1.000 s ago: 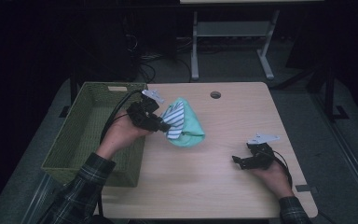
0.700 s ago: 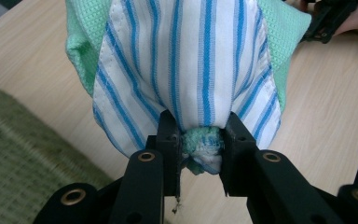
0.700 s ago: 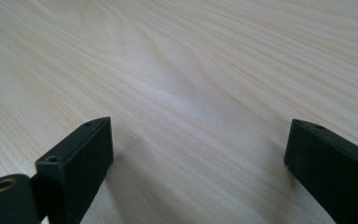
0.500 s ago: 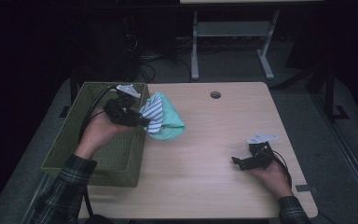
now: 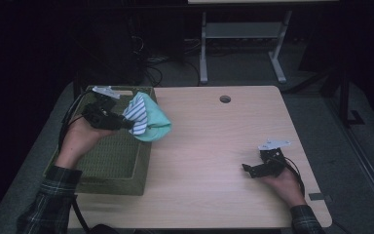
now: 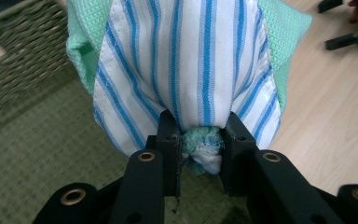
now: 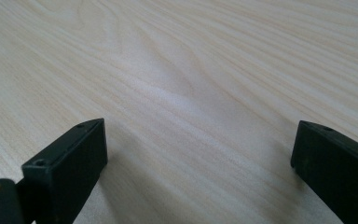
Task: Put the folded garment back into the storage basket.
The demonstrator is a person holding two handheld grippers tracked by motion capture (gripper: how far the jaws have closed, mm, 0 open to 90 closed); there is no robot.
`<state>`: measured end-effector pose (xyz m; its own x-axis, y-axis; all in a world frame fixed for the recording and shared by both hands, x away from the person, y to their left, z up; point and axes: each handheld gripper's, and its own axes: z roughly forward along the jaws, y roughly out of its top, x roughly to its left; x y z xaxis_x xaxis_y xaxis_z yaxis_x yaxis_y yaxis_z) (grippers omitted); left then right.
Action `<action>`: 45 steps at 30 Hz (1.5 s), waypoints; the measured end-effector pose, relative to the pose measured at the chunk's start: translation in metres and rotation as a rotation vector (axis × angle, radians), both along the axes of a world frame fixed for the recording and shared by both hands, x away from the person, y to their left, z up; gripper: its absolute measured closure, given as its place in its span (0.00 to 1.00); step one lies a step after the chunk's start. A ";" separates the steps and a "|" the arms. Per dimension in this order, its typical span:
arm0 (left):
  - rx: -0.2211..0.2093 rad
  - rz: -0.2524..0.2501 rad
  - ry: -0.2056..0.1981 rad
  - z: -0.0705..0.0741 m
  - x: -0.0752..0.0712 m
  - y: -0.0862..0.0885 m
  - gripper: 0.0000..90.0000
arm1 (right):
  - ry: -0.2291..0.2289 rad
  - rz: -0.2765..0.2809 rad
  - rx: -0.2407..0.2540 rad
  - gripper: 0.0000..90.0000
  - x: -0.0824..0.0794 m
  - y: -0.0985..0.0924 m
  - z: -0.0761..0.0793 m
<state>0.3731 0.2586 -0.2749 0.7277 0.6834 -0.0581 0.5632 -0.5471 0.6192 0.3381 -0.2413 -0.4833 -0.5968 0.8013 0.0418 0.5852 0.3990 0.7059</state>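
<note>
While over basket (image 5: pixel 108 161), left gripper (image 6: pixel 200 140) level.

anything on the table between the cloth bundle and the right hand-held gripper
Nothing. In the high view, the stretch of table between the cloth bundle held by the left hand-held gripper and the right hand-held gripper is bare wood.

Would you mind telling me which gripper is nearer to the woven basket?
Left. The left gripper, shut on the bundled cloths, is held over the woven basket; the right gripper rests open on the table, far across.
</note>
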 end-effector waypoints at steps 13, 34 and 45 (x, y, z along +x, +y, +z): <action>0.008 0.155 0.014 -0.017 0.003 0.047 0.80 | 0.000 0.000 0.000 0.03 0.000 0.000 0.000; 0.066 0.319 0.133 -0.084 0.020 0.087 0.80 | 0.001 0.000 -0.001 0.03 0.000 0.000 0.000; 0.106 0.335 0.215 -0.124 0.032 0.091 0.80 | -0.004 0.002 -0.002 0.03 0.000 0.000 0.000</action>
